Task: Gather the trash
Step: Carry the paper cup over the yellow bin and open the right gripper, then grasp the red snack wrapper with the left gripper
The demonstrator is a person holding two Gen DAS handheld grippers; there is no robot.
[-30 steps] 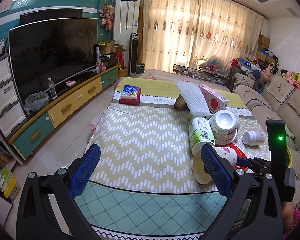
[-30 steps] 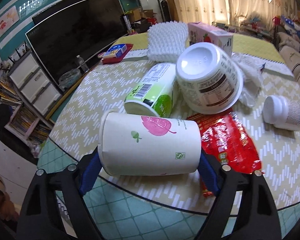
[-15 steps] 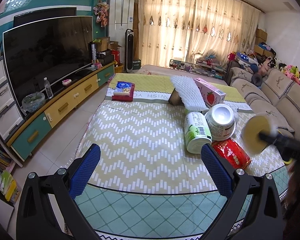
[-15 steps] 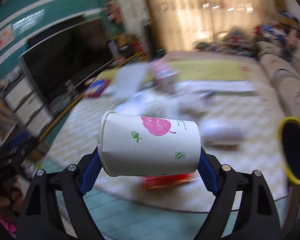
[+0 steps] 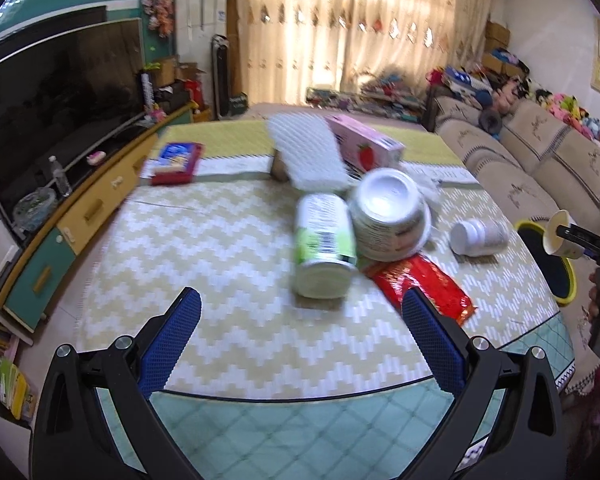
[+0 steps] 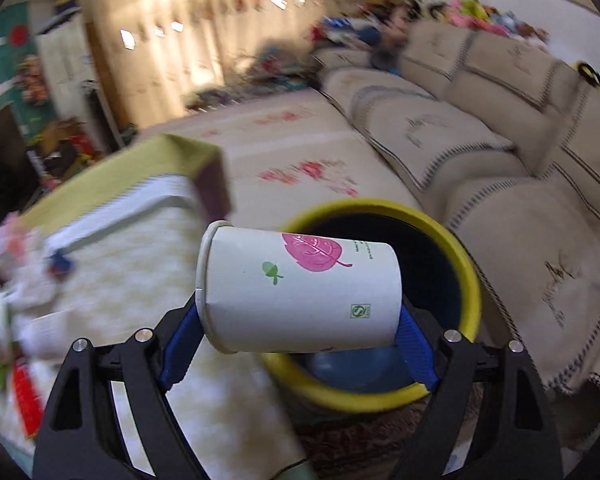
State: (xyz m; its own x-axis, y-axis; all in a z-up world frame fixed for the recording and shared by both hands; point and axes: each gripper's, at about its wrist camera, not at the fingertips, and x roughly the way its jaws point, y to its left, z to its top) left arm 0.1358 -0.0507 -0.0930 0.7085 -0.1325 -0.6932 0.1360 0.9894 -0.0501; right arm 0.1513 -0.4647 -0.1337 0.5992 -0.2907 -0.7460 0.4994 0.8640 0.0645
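Moved: the cup (image 6: 300, 292) has been carried off the worktop (image 5: 204, 264) by the right tongs (image 6: 300, 320) and is now held over the bin (image 6: 380, 396); the left tongs (image 5: 300, 340) have been brought closer to the pile of trash.
Right tongs: clamped on the cup, one blue pad at its rim end, the other at its base; the cup lies sideways, rim to the left, a pink leaf print on top.
Bin: yellow-rimmed, dark inside, seen directly behind and below the cup, standing on the floor between the worktop and the sofa (image 6: 500, 184).
Left tongs: wide apart, nothing between the blue pads, held over the near edge of the worktop.
Near trash: a red wrapper (image 5: 420, 288) lies flat just past the right pad; a green-labelled tub (image 5: 324, 244) lies on its side beside it.
Middle trash: a white bowl (image 5: 388, 216) is tipped against the tub; a small white bottle (image 5: 478, 236) lies to its right, apart from it.
Far trash: a white foam sheet (image 5: 308, 156) and a pink carton (image 5: 364, 144) are seen behind the bowl; a red-and-blue box (image 5: 176, 162) lies at the far left.
Beyond: the cup and bin are seen again at the right edge of the left view, past the worktop.
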